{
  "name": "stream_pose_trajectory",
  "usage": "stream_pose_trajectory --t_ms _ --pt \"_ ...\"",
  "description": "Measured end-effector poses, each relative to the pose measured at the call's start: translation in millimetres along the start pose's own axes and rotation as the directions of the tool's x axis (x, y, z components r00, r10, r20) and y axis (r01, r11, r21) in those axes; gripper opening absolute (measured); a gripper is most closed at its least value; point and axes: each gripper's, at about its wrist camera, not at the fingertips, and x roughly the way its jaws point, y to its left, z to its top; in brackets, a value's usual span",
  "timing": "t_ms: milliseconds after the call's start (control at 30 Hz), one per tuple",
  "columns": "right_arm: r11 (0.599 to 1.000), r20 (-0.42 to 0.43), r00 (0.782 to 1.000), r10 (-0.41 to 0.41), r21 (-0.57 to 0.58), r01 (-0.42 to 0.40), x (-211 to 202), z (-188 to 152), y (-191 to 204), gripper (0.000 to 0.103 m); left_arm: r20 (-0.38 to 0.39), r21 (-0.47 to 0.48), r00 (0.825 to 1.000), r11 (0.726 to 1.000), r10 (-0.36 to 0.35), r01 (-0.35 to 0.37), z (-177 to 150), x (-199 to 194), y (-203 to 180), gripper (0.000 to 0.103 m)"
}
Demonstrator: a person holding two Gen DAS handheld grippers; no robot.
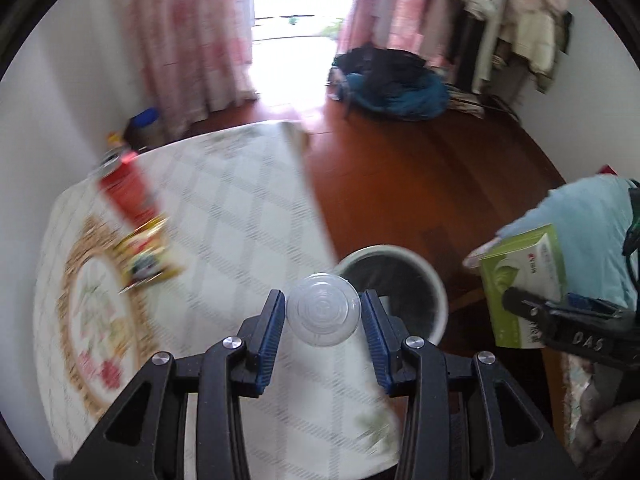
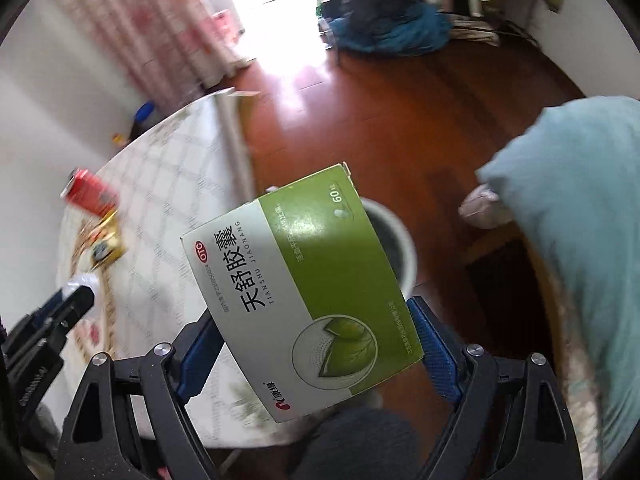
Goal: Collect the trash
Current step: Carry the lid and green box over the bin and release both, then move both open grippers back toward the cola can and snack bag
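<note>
Right wrist view: right gripper [image 2: 316, 336] clamps the green box [image 2: 304, 292], long axis tilted up-right toward the bin [image 2: 394, 240].

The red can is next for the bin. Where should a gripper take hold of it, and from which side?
The red can lies on its side on the table, beside yellow wrappers. Probably grip mid-body, fingers straddling the round wall, coming from above; the wrappers crowd its lower end.

On the bench [image 1: 248, 208] a can [image 1: 128, 188] lies behind a snack packet [image 1: 150, 260], the waste bin [image 1: 434, 284] stands on the floor [image 1: 400, 168] just right of the bench, and a clothes heap [image 1: 392, 80] lies well behind.
</note>
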Motion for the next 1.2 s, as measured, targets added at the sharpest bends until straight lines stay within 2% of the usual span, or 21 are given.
stream_pose_trajectory --t_ms 133,200,333,500,567,600,633,667,733,767,867,1033,1200 --pt "0.998 0.001 0.999 -0.038 0.046 0.038 12 18 -39 0.088 -0.056 0.029 0.996 0.997 -0.071 0.073 26 38 -33 0.036" --pt "0.997 -0.009 0.999 -0.049 0.065 0.049 24 25 -56 0.088 -0.11 0.009 0.987 0.993 -0.116 0.117 39 65 -44 0.036" --pt "0.994 -0.06 0.997 -0.043 0.095 0.048 58 33 -79 0.088 -0.217 -0.032 0.961 0.985 -0.17 0.167 55 112 -56 0.036" --pt "0.991 -0.116 0.993 -0.016 0.132 0.032 104 33 -88 0.088 -0.347 -0.073 0.913 0.977 -0.214 0.201 63 160 -61 0.036" --pt "0.989 -0.136 0.991 -0.005 0.146 0.025 120 33 -91 0.088 -0.369 -0.079 0.907 0.979 -0.202 0.186 65 169 -59 0.037" --pt "0.989 -0.141 0.99 -0.005 0.147 0.026 127 32 -91 0.088 -0.377 -0.075 0.906 0.981 -0.192 0.176 66 172 -59 0.04" --pt "0.989 -0.15 0.989 -0.01 0.144 0.032 134 32 -90 0.088 -0.382 -0.072 0.907 0.984 -0.178 0.162 65 173 -58 0.054" --pt "0.989 -0.16 0.987 -0.01 0.147 0.034 141 32 -90 0.089 -0.379 -0.068 0.91 0.986 -0.167 0.152 64 173 -59 0.076" --pt "0.988 -0.186 0.983 0.0 0.149 0.028 155 30 -90 0.09 -0.37 -0.076 0.915 0.987 -0.159 0.141 63 173 -55 0.09" --pt "0.988 -0.191 0.982 0.009 0.151 0.021 160 29 -89 0.09 -0.369 -0.077 0.917 0.988 -0.153 0.134 62 172 -51 0.09" --pt "0.988 -0.2 0.98 0.027 0.152 0.003 171 26 -87 0.103 -0.354 -0.05 0.931 0.996 -0.092 0.08 60 166 -46 0.096" --pt "0.992 -0.197 0.98 -0.02 0.121 0.045 171 22 -81 0.103 -0.294 -0.001 0.956 1.0 -0.001 0.001 54 149 -39 0.096" --pt "0.992 -0.182 0.981 -0.061 0.099 0.08 153 16 -77 0.103 -0.262 0.018 0.964 0.999 0.052 -0.049 43 137 -30 0.096"
